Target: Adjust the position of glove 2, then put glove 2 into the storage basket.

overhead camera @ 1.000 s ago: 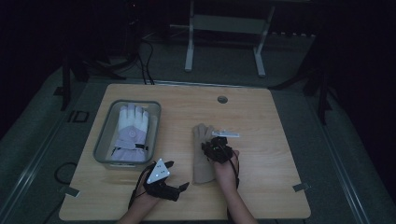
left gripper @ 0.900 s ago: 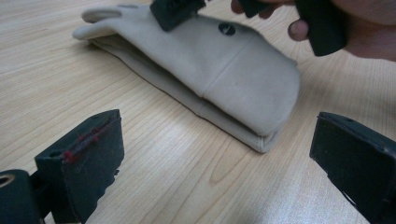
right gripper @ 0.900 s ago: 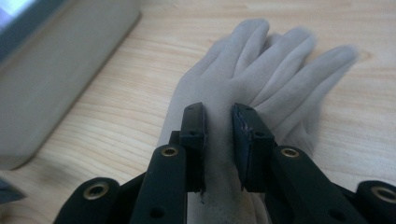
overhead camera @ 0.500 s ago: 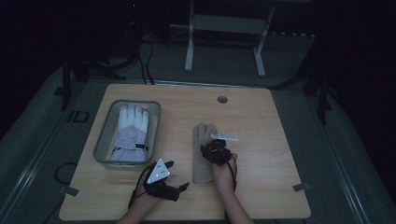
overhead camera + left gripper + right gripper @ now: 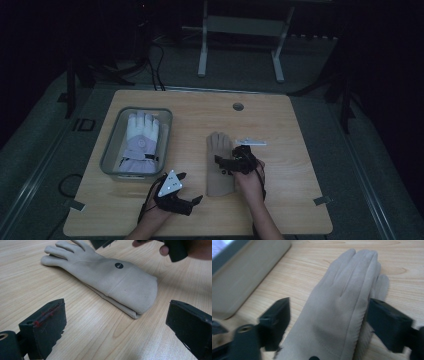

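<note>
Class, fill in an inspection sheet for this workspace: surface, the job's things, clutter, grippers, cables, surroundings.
Surface: light wooden table, round hole near its far edge.
Job's things: beige fabric glove lying flat; white and lilac padded glove inside grey rectangular tray.
Clutter: small pale flat strip beyond the beige glove.
Grippers: right gripper open, its jaws just opened, straddling the beige glove; left gripper open, nothing between its jaws.
Cables: black cables on the floor behind the table.
Surroundings: dark room, pale metal stand.

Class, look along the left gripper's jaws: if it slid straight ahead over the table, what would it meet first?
Most likely the cuff end of the beige glove, lying flat on the table ahead of the open left gripper. Only bare wood seems to lie between.
</note>
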Available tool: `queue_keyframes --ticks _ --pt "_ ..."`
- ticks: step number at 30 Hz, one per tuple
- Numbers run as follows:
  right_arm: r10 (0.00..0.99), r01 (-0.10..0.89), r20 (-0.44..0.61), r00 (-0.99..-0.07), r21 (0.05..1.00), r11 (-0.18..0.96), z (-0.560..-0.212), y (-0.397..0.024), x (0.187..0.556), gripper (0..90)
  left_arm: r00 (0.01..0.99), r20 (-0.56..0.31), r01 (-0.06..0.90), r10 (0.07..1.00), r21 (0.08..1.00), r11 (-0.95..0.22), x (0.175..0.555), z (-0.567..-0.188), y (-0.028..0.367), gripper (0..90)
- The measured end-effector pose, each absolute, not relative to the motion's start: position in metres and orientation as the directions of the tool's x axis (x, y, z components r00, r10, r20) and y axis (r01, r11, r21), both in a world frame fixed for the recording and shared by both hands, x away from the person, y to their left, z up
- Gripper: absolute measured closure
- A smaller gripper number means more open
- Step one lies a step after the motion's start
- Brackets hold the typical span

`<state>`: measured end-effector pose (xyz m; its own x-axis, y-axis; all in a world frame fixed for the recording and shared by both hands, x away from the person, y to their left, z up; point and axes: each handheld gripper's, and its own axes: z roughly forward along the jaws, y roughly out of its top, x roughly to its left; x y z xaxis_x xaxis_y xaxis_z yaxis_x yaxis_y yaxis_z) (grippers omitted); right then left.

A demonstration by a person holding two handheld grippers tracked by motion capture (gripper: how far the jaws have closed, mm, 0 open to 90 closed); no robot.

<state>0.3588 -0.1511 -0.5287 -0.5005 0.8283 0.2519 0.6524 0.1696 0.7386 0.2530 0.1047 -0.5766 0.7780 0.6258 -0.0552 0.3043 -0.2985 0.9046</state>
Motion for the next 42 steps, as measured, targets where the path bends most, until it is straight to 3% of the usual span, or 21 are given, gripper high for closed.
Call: queue_keyframes --ticks 3,11,19,20,24,33,37,42 --pt "0.807 0.634 0.231 -0.543 0.743 0.214 -0.525 -0.158 0.360 15.0 0.779 -0.054 0.304 0.624 0.903 -0.302 0.253 -0.577 0.104 3.4" --pt "0.721 0.544 0.185 -0.667 0.782 0.303 -0.520 -0.172 0.359 18.3 0.775 -0.063 0.317 0.629 0.900 -0.300 0.255 -0.577 0.104 3.4" --pt "0.718 0.626 0.288 -0.633 0.737 0.256 -0.514 -0.190 0.362 15.8 0.787 -0.034 0.315 0.617 0.881 -0.354 0.256 -0.576 0.099 4.2" --pt "0.713 0.626 0.288 -0.639 0.734 0.264 -0.513 -0.191 0.363 12.0 0.788 -0.036 0.320 0.614 0.877 -0.360 0.256 -0.575 0.099 4.2" --pt "0.711 0.603 0.248 -0.658 0.738 0.301 -0.509 -0.187 0.364 11.9 0.799 -0.067 0.329 0.598 0.881 -0.341 0.256 -0.570 0.094 4.1" --pt "0.745 0.602 0.183 -0.641 0.722 0.341 -0.502 -0.171 0.390 25.3 0.815 -0.040 0.333 0.578 0.849 -0.410 0.260 -0.559 0.070 6.8" --pt "0.769 0.633 0.190 -0.611 0.700 0.330 -0.508 -0.164 0.408 25.4 0.837 0.015 0.296 0.548 0.829 -0.475 0.263 -0.556 0.054 13.7" --pt "0.795 0.674 0.183 -0.578 0.656 0.339 -0.524 -0.158 0.427 21.7 0.868 0.074 0.262 0.490 0.770 -0.581 0.269 -0.556 0.032 14.3"
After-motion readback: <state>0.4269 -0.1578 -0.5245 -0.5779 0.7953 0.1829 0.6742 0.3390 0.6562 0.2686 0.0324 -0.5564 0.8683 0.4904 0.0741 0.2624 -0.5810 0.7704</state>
